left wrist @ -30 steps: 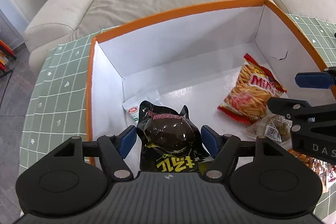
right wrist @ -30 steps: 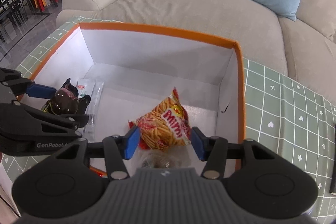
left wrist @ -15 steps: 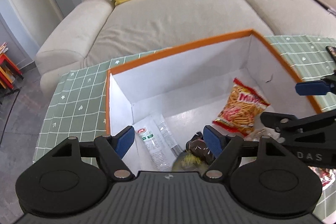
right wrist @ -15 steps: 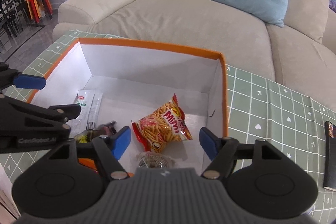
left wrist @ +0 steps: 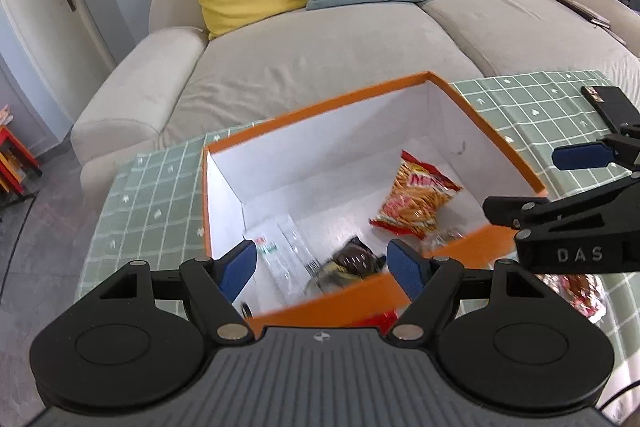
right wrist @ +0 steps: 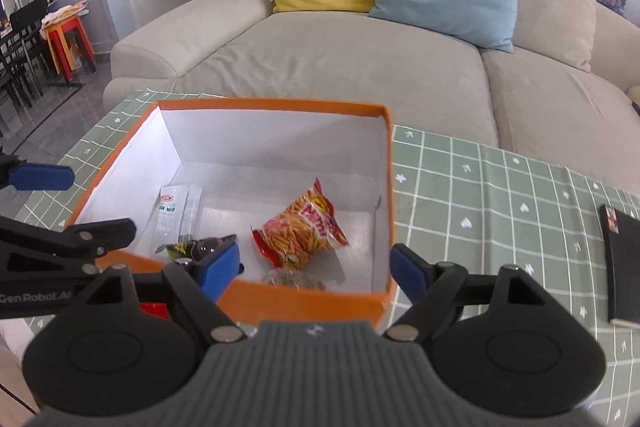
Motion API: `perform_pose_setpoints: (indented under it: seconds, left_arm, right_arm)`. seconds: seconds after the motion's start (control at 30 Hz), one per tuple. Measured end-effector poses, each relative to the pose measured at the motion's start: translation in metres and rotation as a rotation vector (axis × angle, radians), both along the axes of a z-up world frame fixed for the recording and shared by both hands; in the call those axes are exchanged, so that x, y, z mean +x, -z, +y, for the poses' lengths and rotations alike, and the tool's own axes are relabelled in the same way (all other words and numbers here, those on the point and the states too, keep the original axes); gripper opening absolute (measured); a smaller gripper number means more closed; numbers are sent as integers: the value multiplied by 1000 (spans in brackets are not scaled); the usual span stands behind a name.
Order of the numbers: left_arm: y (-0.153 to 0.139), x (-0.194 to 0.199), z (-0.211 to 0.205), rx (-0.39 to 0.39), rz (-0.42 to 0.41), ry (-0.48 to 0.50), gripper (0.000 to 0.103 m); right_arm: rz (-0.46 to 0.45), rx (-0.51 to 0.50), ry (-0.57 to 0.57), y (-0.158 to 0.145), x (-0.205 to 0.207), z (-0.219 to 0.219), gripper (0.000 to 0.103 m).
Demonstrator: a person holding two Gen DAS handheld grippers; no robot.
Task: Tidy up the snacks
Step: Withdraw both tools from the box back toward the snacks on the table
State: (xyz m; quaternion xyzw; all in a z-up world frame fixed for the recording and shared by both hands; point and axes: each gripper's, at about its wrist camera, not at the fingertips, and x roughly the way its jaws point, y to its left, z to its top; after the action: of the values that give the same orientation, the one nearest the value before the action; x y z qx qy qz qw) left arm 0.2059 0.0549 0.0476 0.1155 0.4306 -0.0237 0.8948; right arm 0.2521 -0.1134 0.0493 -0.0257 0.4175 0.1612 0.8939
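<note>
An orange box (left wrist: 320,107) (right wrist: 272,103) with white inside stands on the green checked cloth. On its floor lie an orange-red Mimi bag (left wrist: 420,203) (right wrist: 304,227), a black-and-yellow packet (left wrist: 352,261) (right wrist: 200,245), a clear packet with a red logo (left wrist: 280,255) (right wrist: 176,211) and a small clear-wrapped snack (left wrist: 444,237) (right wrist: 292,277). My left gripper (left wrist: 324,265) (right wrist: 86,201) hovers open above the box's near wall, holding nothing. My right gripper (right wrist: 316,269) (left wrist: 524,181) hangs beside it over the near wall; its jaws are opening and nothing is between them.
A red packet (left wrist: 380,319) (right wrist: 154,309) lies outside the box at its near wall, and a shiny red packet (left wrist: 580,291) lies on the cloth to the right. A flat black object (right wrist: 628,259) (left wrist: 612,103) rests further right. A beige sofa (right wrist: 340,47) stands behind the table.
Both grippers have risen and drawn back out of the box. The black packet that was between my left fingers now lies on the box floor. The right jaws have spread wider.
</note>
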Motion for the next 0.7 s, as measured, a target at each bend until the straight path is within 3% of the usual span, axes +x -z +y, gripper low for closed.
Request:
perform_pose_setpoints:
  seconds: [0.23,0.7]
  left_arm:
    - [2,-31,0,-121,47,-30,87]
    - [49,-85,8,-201,149,-111,87]
  right_arm:
    - [15,47,66,8,-39,-32,80]
    - [97,23,167,52,-99,-76,81]
